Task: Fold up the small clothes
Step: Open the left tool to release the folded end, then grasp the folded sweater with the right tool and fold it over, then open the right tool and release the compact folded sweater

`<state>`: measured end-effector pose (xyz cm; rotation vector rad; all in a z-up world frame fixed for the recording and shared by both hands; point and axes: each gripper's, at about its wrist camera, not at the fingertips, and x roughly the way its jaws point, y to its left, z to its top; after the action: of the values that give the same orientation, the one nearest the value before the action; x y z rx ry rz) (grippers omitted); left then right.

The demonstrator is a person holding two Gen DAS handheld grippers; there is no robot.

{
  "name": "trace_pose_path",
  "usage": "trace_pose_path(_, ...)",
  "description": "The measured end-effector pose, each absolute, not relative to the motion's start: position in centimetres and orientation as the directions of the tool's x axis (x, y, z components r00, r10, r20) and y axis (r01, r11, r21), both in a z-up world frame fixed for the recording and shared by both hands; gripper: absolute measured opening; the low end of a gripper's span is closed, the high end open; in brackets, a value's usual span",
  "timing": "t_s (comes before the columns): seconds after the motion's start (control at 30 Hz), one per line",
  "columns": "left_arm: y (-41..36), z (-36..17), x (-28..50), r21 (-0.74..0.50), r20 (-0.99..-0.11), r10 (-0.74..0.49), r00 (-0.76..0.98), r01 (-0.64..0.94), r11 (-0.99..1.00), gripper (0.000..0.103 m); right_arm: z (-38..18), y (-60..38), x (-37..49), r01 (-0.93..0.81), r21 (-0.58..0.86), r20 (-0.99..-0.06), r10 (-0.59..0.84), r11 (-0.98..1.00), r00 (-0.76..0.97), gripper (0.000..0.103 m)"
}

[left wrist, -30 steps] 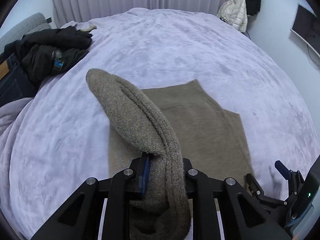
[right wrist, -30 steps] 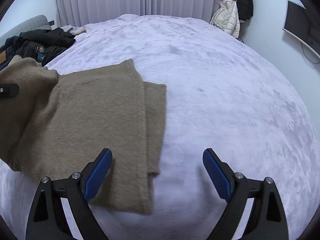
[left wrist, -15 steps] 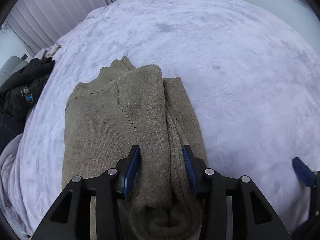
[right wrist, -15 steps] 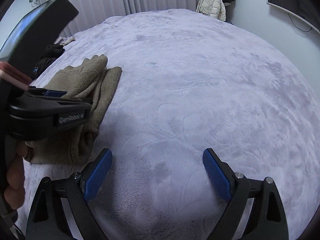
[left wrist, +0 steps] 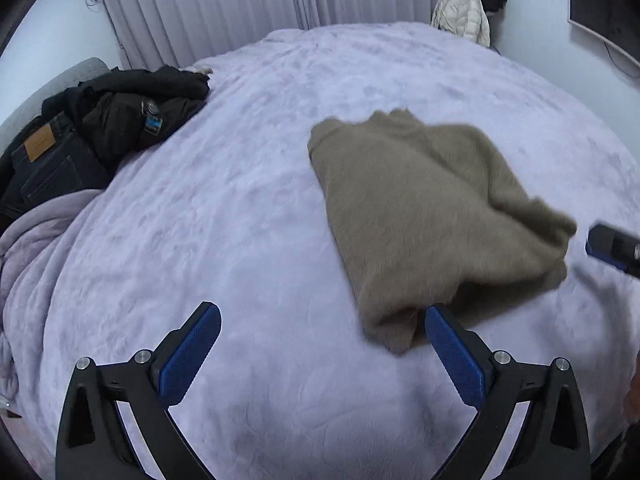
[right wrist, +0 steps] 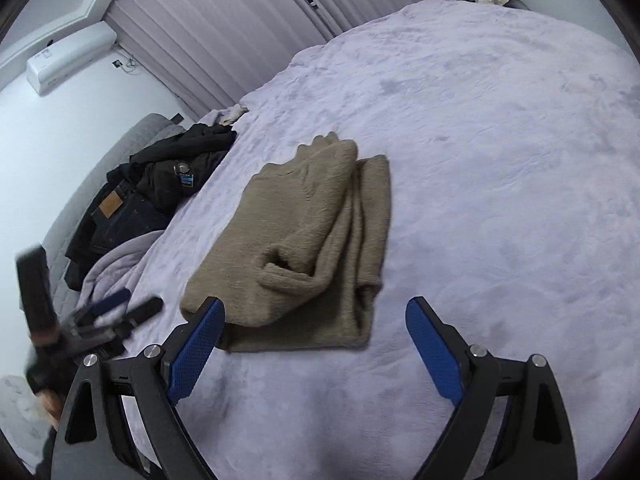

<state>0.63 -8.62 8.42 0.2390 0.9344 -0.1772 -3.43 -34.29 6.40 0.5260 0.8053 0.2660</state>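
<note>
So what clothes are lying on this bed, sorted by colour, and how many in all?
Tan: 1, the folded sweater
Black: 1, a jacket, bunched, possibly more than one piece
Dark blue: 1, jeans with a tan patch
Total: 3, as far as can be told, all on the lilac blanket

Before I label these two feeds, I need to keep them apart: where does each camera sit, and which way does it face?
Left wrist: on the left gripper, looking down across the bed; the tan sweater lies right of its opening, empty jaws.
Right wrist: on the right gripper, open and empty, facing the sweater from its near end; the left gripper and a bit of hand show at lower left.
Shared: sweater, bed, dark clothes pile, curtains.
</note>
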Motion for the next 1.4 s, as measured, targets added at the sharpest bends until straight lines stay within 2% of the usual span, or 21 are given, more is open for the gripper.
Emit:
trace_pose_path(0.03, -9.0, 7.3, 0.4, 0.116, -0.825, -0.061, 0.562, 0.273, 0.955, 0.102, 6.2, -33.7, -2.9, -0.030, 0.547, -0.618, 0.428, 0.836, 0.660, 0.093)
trace_pose_path(0.13, -10.6, 5.8, 0.3, 0.091, -0.823, -0.105, 0.558, 0.312, 0.946, 0.102, 5.9, -31.5, -1.7, -0.032, 0.579, -0.632, 0.473, 0.815, 0.614, 0.083)
trace_pose_path(0.23, -11.4, 5.3, 1.5, 0.072, -0.818, -0.113, 0.564, 0.296, 0.952, 0.102, 6.3, -29.6, -0.9, -0.039, 0.534, -0.655, 0.442, 0.845, 0.614, 0.083)
trace_pose_path(0.33, -10.3, 5.0, 3.8, 0.036, -0.819, -0.091, 0.566, 0.208, 0.977, 0.102, 5.4, -29.4, 1.4, 0.038, 0.522, -0.693, 0.398, 0.852, 0.600, 0.082)
trace_pose_path(0.37, -9.5, 4.7, 4.7, 0.004, -0.826, -0.093, 0.557, 0.170, 0.985, 0.102, 5.1, -29.6, 2.2, 0.049, 0.532, -0.692, 0.401, 0.845, 0.601, 0.070)
trace_pose_path(0.4, -8.5, 4.2, 5.4, -0.024, -0.839, -0.096, 0.535, 0.140, 0.990, 0.102, 5.0, -29.7, 2.7, 0.042, 0.543, -0.689, 0.416, 0.839, 0.594, 0.042)
trace_pose_path(0.43, -7.6, 3.6, 5.5, -0.058, -0.856, -0.107, 0.505, 0.111, 0.992, 0.102, 4.7, -29.8, 3.4, 0.036, 0.551, -0.694, 0.434, 0.834, 0.575, 0.031)
trace_pose_path(0.47, -6.8, 3.4, 5.3, -0.089, -0.864, -0.124, 0.488, 0.093, 0.992, 0.102, 4.6, -30.0, 3.6, 0.049, 0.549, -0.705, 0.431, 0.834, 0.563, 0.024)
trace_pose_path(0.5, -6.1, 3.7, 4.5, -0.114, -0.856, -0.142, 0.497, 0.086, 0.990, 0.094, 4.9, -30.2, 3.3, 0.065, 0.536, -0.715, 0.412, 0.842, 0.565, 0.022)
trace_pose_path(0.57, -5.0, 4.8, 2.9, -0.138, -0.834, -0.177, 0.522, 0.113, 0.984, 0.088, 6.9, -30.1, 1.8, 0.018, 0.507, -0.679, 0.387, 0.862, 0.624, 0.021)
trace_pose_path(0.67, -4.4, 4.4, 2.3, -0.080, -0.849, -0.124, 0.514, 0.106, 0.991, 0.088, 9.3, -29.3, -0.4, -0.043, 0.426, -0.645, 0.337, 0.904, 0.686, 0.021)
trace_pose_path(0.8, -3.1, 2.0, 2.8, -0.152, -0.892, -0.173, 0.417, 0.083, 0.985, 0.088, 6.3, -30.6, 0.8, 0.058, 0.390, -0.716, 0.263, 0.919, 0.647, 0.020)
trace_pose_path(0.87, -3.7, 1.9, 2.3, -0.097, -0.892, -0.136, 0.430, 0.113, 0.989, 0.088, 4.3, -31.2, 1.5, 0.072, 0.376, -0.741, 0.253, 0.924, 0.622, 0.021)
trace_pose_path(0.93, -4.3, 1.9, 1.5, -0.031, -0.892, -0.090, 0.444, 0.137, 0.990, 0.088, 4.1, -31.3, 1.4, 0.054, 0.383, -0.723, 0.263, 0.922, 0.639, 0.022)
trace_pose_path(1.03, -4.0, 3.1, 0.4, -0.064, -0.888, -0.129, 0.442, 0.159, 0.985, 0.088, 4.8, -30.8, 1.2, 0.016, 0.336, -0.733, 0.250, 0.942, 0.633, 0.034)
trace_pose_path(1.1, -3.6, 5.8, -0.4, -0.133, -0.854, -0.205, 0.477, 0.181, 0.974, 0.088, 5.7, -31.2, 0.6, 0.032, 0.308, -0.742, 0.219, 0.951, 0.634, 0.052)
trace_pose_path(1.17, -3.5, 8.1, 0.0, -0.162, -0.823, -0.246, 0.513, 0.202, 0.966, 0.088, 7.3, -31.9, -0.9, 0.050, 0.294, -0.697, 0.178, 0.955, 0.694, 0.059)
trace_pose_path(1.27, -5.6, 10.3, 2.6, -0.208, -0.800, -0.306, 0.516, 0.240, 0.948, 0.088, 9.7, -31.9, -2.2, 0.050, 0.266, -0.625, 0.133, 0.963, 0.769, 0.061)
trace_pose_path(1.4, -9.7, 9.6, 6.7, -0.258, -0.798, -0.361, 0.482, 0.268, 0.928, 0.088, 10.2, -28.9, -1.4, -0.075, 0.204, -0.625, 0.189, 0.976, 0.757, 0.061)
